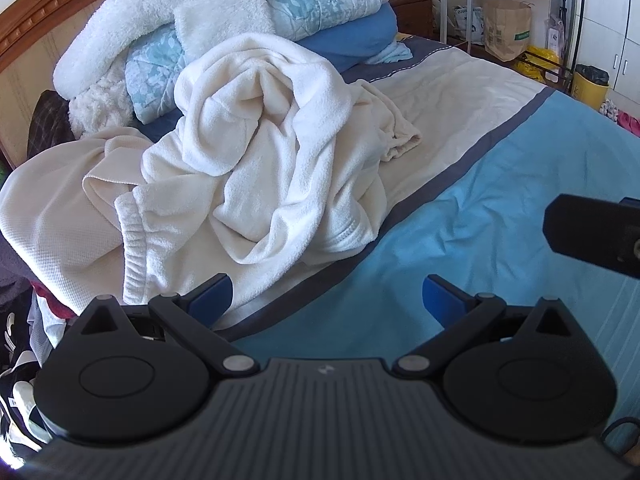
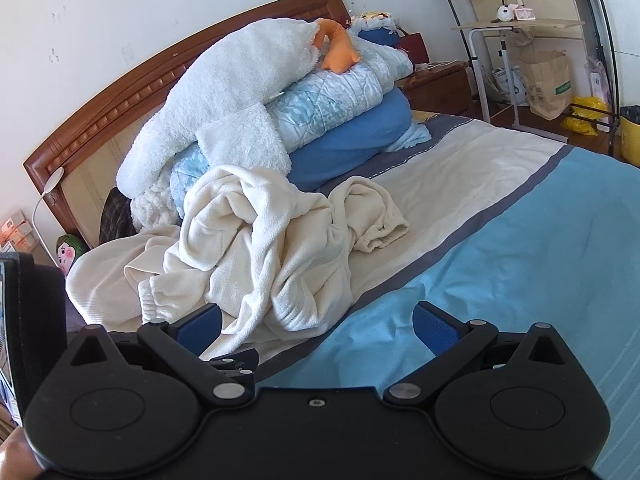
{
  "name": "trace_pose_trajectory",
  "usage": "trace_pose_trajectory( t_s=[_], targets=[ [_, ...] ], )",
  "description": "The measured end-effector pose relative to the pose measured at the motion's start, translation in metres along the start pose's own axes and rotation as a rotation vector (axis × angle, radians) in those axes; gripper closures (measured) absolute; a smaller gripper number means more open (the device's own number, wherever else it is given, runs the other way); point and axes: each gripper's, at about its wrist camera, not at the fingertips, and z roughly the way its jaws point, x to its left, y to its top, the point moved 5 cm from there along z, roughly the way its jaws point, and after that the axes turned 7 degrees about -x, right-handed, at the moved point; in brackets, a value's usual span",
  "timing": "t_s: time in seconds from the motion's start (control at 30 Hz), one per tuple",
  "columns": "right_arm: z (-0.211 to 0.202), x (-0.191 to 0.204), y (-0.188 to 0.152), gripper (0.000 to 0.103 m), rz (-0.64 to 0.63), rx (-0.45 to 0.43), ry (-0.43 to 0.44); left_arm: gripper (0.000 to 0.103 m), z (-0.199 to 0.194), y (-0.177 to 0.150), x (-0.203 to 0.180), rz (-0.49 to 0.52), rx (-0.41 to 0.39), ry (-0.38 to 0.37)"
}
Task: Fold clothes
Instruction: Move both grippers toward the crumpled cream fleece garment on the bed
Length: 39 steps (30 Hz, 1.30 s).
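A crumpled heap of cream fleece clothes (image 1: 264, 152) lies on the bed, left of the middle; the same heap of clothes (image 2: 272, 248) shows in the right wrist view. A flatter cream waffle-knit garment (image 1: 56, 216) spreads out under its left side. My left gripper (image 1: 328, 300) hovers just short of the heap's near edge, jaws wide open with nothing between them. My right gripper (image 2: 316, 326) also stands open and empty, near the heap's front edge above the blue cover. A black part of the right gripper (image 1: 596, 236) shows at the right edge of the left wrist view.
The bed cover (image 1: 500, 216) is cream, grey-striped and light blue. Folded quilts and a white fluffy blanket (image 2: 240, 120) are stacked against the wooden headboard (image 2: 120, 100). Beyond the bed stand a side table (image 2: 516, 28), a paper bag (image 2: 548, 84) and a yellow bin (image 1: 588, 88).
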Motion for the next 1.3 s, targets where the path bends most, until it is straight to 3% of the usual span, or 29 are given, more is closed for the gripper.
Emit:
trace_pose_trajectory(
  t_s=[0.53, 0.8, 0.93, 1.07, 1.13, 1.2, 1.3],
  targets=[
    [0.009, -0.005, -0.006, 0.0, 0.012, 0.011, -0.004, 0.0, 0.012, -0.001, 0.001, -0.023, -0.002, 0.001],
    [0.025, -0.008, -0.012, 0.0, 0.021, 0.015, 0.01, 0.0, 0.027, -0.001, 0.01, -0.09, -0.021, -0.083],
    [0.041, 0.014, 0.009, 0.0, -0.018, 0.024, 0.044, 0.002, 0.041, 0.019, 0.033, -0.128, -0.04, -0.063],
    [0.067, 0.041, 0.042, 0.0, -0.158, -0.01, 0.07, 0.001, 0.052, 0.073, 0.078, -0.188, -0.178, 0.009],
    [0.089, 0.039, 0.052, 0.0, -0.151, 0.004, 0.06, 0.001, 0.069, 0.09, 0.094, -0.192, -0.154, 0.052],
    [0.116, 0.033, 0.058, 0.0, -0.104, 0.027, 0.07, 0.001, 0.089, 0.1, 0.107, -0.216, -0.133, 0.045],
    [0.155, 0.023, 0.053, 0.0, -0.038, 0.078, 0.093, 0.001, 0.122, 0.093, 0.121, -0.263, -0.1, 0.081]
  ],
)
